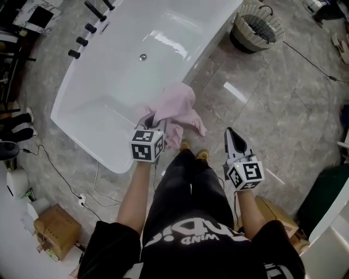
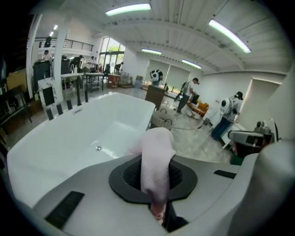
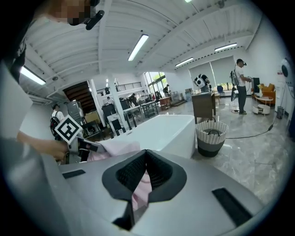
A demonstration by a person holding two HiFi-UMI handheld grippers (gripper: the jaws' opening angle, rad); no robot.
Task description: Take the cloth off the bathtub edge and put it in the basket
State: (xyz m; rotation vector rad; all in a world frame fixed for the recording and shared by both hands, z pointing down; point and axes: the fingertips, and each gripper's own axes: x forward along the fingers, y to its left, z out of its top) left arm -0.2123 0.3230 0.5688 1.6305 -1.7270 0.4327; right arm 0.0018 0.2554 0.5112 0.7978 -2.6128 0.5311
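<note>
Left gripper (image 1: 154,128) clamps pink cloth (image 1: 179,103), draped w/ long axis across tub (image 1: 103,87) rim. Right gripper (image 1: 230,134) jaws together, empty.

Glossy smooth bathtub (image 1: 125,82), soft matt cloth (image 1: 177,106) (basket (image 1: 275,24) looks woven).

This is a big open hall used as a work or test space, not a home bathroom. A bathtub (image 1: 125,71) stands free on a polished stone floor (image 1: 262,98), with cables (image 1: 316,60) and a cardboard box (image 1: 54,229) lying about. Strip lights (image 2: 128,8) run along a ribbed ceiling, and beyond are desks (image 2: 87,78), a railed gallery (image 2: 76,44) and standing people (image 2: 228,115).
</note>
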